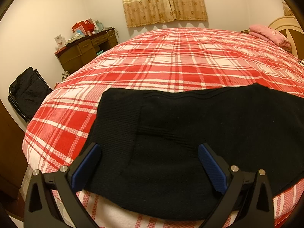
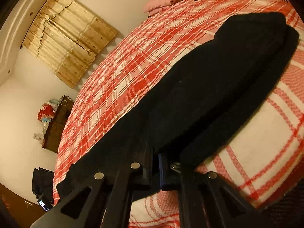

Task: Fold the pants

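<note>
Plaid bed (image 1: pixel 171 60): black pants (image 1: pixel 190 133) lay under my wide-spread left gripper (image 1: pixel 148 163); right gripper (image 2: pixel 156 163) was clamped on pants' near edge, best lifted evenly.

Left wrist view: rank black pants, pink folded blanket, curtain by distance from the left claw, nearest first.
1. black pants: lying on the bed right at the left claw, between its open fingers.
2. pink folded blanket: far right corner of the bed, by the headboard.
3. curtain: on the back wall beyond the bed, centre.
</note>
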The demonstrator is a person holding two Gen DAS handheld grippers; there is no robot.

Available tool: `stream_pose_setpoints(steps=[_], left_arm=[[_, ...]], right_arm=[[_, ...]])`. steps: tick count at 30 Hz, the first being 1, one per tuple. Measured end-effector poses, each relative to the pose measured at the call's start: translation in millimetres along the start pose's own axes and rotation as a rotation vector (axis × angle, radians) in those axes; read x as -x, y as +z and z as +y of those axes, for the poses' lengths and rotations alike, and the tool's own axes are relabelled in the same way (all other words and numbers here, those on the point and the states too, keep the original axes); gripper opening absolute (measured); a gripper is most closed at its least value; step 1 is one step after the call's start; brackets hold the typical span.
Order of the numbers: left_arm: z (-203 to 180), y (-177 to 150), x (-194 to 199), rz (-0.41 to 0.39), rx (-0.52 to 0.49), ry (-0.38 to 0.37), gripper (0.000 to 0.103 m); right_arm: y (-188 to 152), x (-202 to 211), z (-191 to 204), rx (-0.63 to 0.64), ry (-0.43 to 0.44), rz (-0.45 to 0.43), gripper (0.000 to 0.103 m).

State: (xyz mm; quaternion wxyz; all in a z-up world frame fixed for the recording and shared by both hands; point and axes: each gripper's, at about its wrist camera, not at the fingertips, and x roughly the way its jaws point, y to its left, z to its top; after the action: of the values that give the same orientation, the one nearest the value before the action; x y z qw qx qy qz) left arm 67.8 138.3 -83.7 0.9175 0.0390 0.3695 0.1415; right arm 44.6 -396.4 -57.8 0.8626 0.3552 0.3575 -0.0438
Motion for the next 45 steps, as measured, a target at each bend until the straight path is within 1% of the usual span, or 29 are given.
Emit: stream_pose_setpoints(steps=[3, 6, 9, 11, 12, 13, 14, 15, 16, 17, 18, 19, 22, 23, 24, 25, 26, 28, 30, 33, 37, 38, 39, 40, 43, 45], left_arm=[[0.3, 0.6, -0.3, 0.002, -0.004, -0.006, 0.103], [1.5, 0.9, 0.2, 0.0, -0.017, -0.02, 0.103], [2.1, 1.1, 0.3, -0.001, -0.024, -0.026, 0.103], [2.8, 2.0, 2.5, 0.002, -0.023, -0.026, 0.103], [4.3, 2.7, 5.4, 0.004, -0.014, -0.028, 0.103], [6.0, 3.4, 8.1, 0.001, -0.005, -0.037, 0.103], [7.8, 3.8, 11.8, -0.005, 0.004, -0.05, 0.103], [9.3, 4.0, 15.2, -0.011, 0.011, -0.058, 0.103], [9.9, 4.5, 18.5, -0.017, 0.014, -0.062, 0.103], [9.5, 5.2, 22.0, -0.024, 0.017, -0.066, 0.103], [8.7, 5.8, 24.2, -0.029, 0.02, -0.072, 0.103], [6.6, 6.6, 27.1, -0.034, 0.023, -0.086, 0.103], [-1.4, 6.7, 32.7, -0.04, 0.014, -0.11, 0.103], [-4.0, 5.7, 34.6, -0.041, 0.008, -0.116, 0.103], [-5.4, 4.7, 35.6, -0.039, 0.004, -0.122, 0.103], [-6.1, 3.4, 36.4, -0.034, 0.0, -0.131, 0.103], [-6.0, 2.5, 36.8, -0.032, -0.002, -0.134, 0.103], [-2.8, 1.0, 37.0, -0.032, 0.001, -0.132, 0.103], [3.0, -0.8, 36.2, -0.028, 0.015, -0.13, 0.103], [11.4, -3.4, 33.6, -0.015, 0.035, -0.123, 0.103], [14.5, -4.2, 28.7, 0.006, 0.06, -0.132, 0.103], [14.2, -4.2, 28.7, 0.006, 0.064, -0.138, 0.103], [12.9, -4.4, 29.9, 0.002, 0.064, -0.143, 0.103], [12.1, -5.1, 31.5, -0.001, 0.059, -0.144, 0.103], [7.7, -4.3, 34.3, -0.012, 0.034, -0.145, 0.103], [6.7, -4.0, 34.7, -0.011, 0.032, -0.148, 0.103]], right_arm=[[-1.2, 12.1, -3.7, 0.007, -0.027, -0.021, 0.003], [-7.9, 22.3, -15.6, -0.016, -0.032, -0.027, 0.003], [-10.4, 22.7, -20.4, -0.022, 0.0, -0.037, 0.003], [-11.3, 26.9, -25.4, -0.071, 0.025, -0.034, 0.004], [-11.7, 32.0, -25.8, -0.095, 0.023, -0.03, 0.004], [-13.2, 36.9, -24.2, -0.094, 0.028, -0.033, 0.005], [-16.0, 44.0, -16.6, -0.068, 0.056, -0.043, 0.005], [-21.3, 49.1, -6.1, -0.033, 0.092, -0.042, 0.006], [-28.5, 50.1, 3.1, -0.015, 0.123, -0.03, 0.011], [-37.9, 46.7, 13.3, -0.009, 0.156, -0.009, 0.042], [-47.0, 41.7, 21.1, -0.004, 0.19, 0.013, 0.086], [-54.1, 38.1, 26.7, 0.0, 0.213, 0.017, 0.092], [-74.4, 15.2, 53.9, 0.049, 0.307, 0.075, 0.089], [-78.2, 9.2, 58.7, 0.053, 0.32, 0.094, 0.078], [-81.4, -0.3, 63.5, 0.052, 0.334, 0.126, 0.062], [-85.2, -11.9, 67.0, 0.045, 0.348, 0.164, 0.056], [-90.0, -23.2, 67.9, 0.032, 0.342, 0.198, 0.047], [-98.0, -38.5, 67.5, 0.02, 0.311, 0.223, 0.046], [-102.8, -49.5, 65.5, 0.01, 0.287, 0.225, 0.046], [-101.2, -55.3, 60.3, -0.05, 0.311, 0.22, 0.046], [-96.5, -62.0, 70.1, -0.034, 0.327, 0.21, 0.046], [-97.0, -60.7, 70.4, -0.027, 0.343, 0.211, 0.042], [-97.3, -64.3, 73.8, -0.02, 0.356, 0.219, 0.031], [-96.7, -71.8, 82.9, -0.011, 0.361, 0.233, 0.027], [-102.0, -86.1, 88.1, -0.004, 0.337, 0.261, 0.026], [-104.5, -88.3, 92.0, 0.01, 0.335, 0.26, 0.024]])
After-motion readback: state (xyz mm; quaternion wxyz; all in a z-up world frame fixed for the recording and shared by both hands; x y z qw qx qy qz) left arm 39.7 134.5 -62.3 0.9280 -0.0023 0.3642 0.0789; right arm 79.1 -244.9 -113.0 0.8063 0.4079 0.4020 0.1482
